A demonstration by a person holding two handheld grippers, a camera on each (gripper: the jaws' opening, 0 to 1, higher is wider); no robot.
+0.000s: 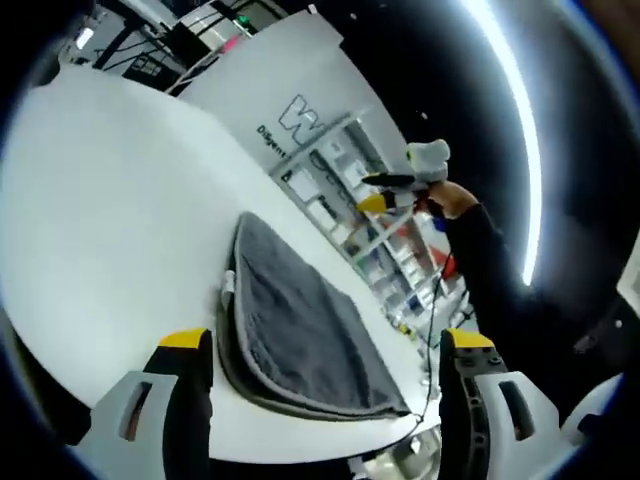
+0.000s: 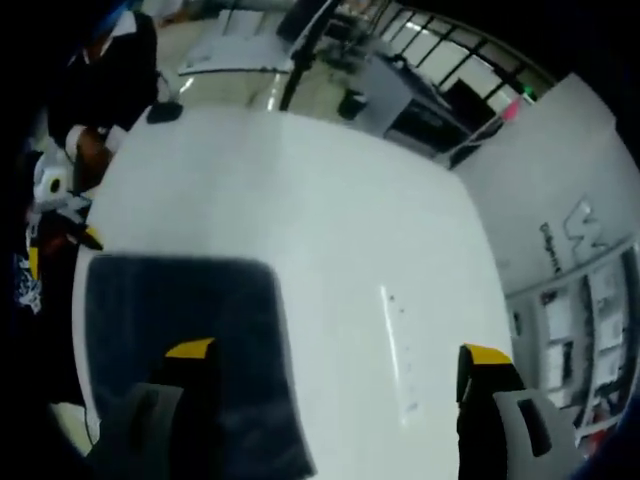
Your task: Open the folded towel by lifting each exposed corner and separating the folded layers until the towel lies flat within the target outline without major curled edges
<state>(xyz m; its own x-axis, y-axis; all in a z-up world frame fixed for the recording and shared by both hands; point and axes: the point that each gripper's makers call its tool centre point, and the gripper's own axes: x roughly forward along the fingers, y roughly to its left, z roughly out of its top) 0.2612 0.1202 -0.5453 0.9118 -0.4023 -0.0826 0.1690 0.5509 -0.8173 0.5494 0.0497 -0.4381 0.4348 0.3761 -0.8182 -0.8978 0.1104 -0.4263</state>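
Observation:
A folded grey towel (image 1: 300,320) lies on the white table (image 1: 110,220), its stacked layers showing along the near edge and a small white tag at its left side. My left gripper (image 1: 328,345) hovers above it, open, with nothing between its yellow-tipped fingers (image 1: 185,340). Beyond the towel, a hand in a dark sleeve holds my right gripper (image 1: 395,198) above the table's far side. In the right gripper view the towel (image 2: 180,330) is a dark rectangle at lower left, partly under the left finger. My right gripper (image 2: 338,352) is open and empty. The left gripper (image 2: 60,205) shows at the towel's far left.
A white panel with a logo (image 1: 300,115) and shelves (image 1: 375,230) stand behind the table. Desks and equipment (image 2: 340,90) lie past the table's far edge, and a dark object (image 2: 165,112) sits near its corner. Bare white table (image 2: 350,220) stretches right of the towel.

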